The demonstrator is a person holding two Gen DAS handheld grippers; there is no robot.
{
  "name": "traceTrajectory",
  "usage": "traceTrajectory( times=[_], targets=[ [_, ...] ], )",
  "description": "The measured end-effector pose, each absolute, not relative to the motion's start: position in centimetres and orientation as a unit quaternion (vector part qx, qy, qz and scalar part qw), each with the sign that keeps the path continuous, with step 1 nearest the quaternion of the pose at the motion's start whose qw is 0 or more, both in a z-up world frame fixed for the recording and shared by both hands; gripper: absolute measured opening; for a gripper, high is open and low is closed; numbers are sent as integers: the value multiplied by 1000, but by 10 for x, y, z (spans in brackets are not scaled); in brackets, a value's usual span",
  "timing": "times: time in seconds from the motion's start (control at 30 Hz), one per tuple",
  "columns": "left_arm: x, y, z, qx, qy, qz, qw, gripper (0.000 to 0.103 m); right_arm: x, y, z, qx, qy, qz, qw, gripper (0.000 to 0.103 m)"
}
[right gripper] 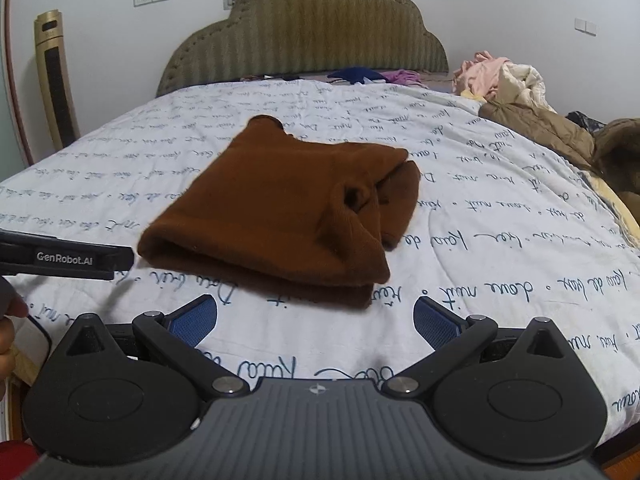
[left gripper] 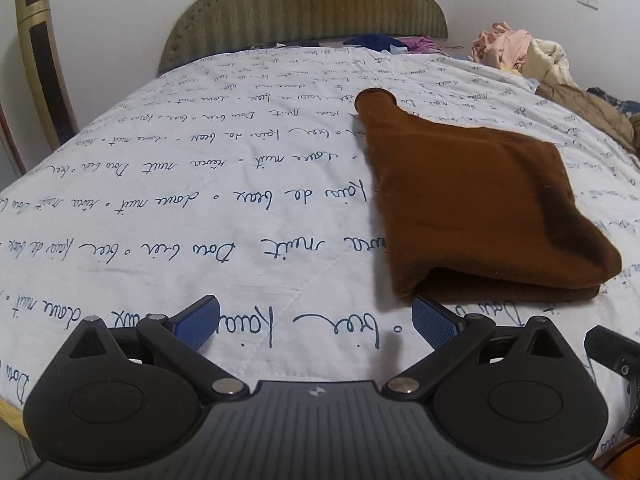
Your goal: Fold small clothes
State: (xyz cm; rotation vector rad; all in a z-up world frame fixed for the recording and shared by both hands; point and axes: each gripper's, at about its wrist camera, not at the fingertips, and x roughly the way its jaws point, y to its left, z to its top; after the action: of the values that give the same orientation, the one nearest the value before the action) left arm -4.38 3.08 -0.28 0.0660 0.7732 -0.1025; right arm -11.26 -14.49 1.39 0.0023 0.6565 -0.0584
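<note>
The brown garment (right gripper: 276,208) lies on the bed, on the white quilt (left gripper: 160,200) with its looping blue script, already doubled over into a thick, roughly square packet — from the right-hand view I can see 2 layers stacked at the near edge. It looks close to finished, though not tidy: on its right side a cuff or sleeve end bulges out of the fold and a flap sticks past the edge, and a narrow end pokes out toward the headboard (right gripper: 304,40).

Neither tool is touching it. The left gripper (left gripper: 316,322) sits low over the quilt just short of the near left corner, jaws spread wide and empty. The right gripper (right gripper: 316,322) hovers before the near edge, likewise spread with nothing between its pads.

I'd judge what remains is tucking that loose side — then the heap of unfolded clothes (right gripper: 504,76) at the far right.
</note>
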Motion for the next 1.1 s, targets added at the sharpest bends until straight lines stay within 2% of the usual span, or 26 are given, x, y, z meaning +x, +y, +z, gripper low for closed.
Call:
traceTrajectory(
  times=[0.47, 1.1],
  targets=[
    [-37, 30, -11, 17, 418, -51, 907, 103, -108, -143, 9, 3, 324, -23, 946, 103],
    [-38, 32, -15, 21, 419, -29, 907, 103, -104, -137, 5, 0, 327, -20, 945, 103]
  ],
)
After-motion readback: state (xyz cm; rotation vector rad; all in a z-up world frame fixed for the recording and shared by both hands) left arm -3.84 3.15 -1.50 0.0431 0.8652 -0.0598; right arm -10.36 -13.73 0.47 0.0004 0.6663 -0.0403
